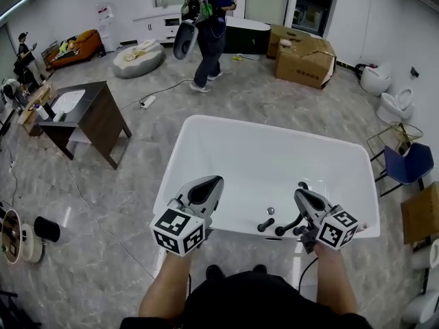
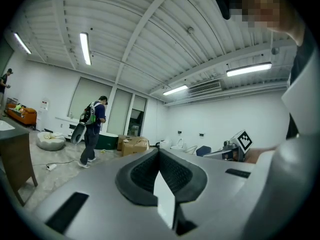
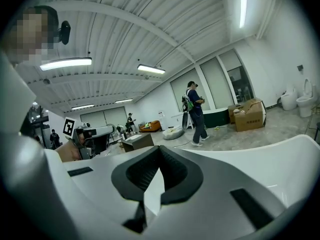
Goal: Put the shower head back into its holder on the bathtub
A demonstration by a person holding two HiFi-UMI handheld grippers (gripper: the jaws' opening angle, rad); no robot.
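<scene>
A white bathtub (image 1: 206, 142) fills the middle of the head view. Black fittings (image 1: 266, 225) stand on its near rim between my two grippers, with a black handle-like piece (image 1: 289, 226) beside the right one; which of them is the shower head and which the holder I cannot tell. My left gripper (image 1: 214, 181) hovers over the tub's near left edge, shut and empty. My right gripper (image 1: 300, 195) hangs just above the fittings, also shut with nothing held. In the right gripper view the tub's rim (image 3: 280, 159) lies ahead of the gripper (image 3: 159, 165), and my left gripper (image 3: 82, 134) shows at the left.
A person with a backpack (image 1: 206, 26) walks beyond the tub. A dark desk (image 1: 92, 118) stands at the left, and cardboard boxes (image 1: 305, 60) at the back. A blue chair (image 1: 408, 163) and toilets (image 1: 394, 105) stand at the right. A cable (image 1: 147, 101) lies on the floor.
</scene>
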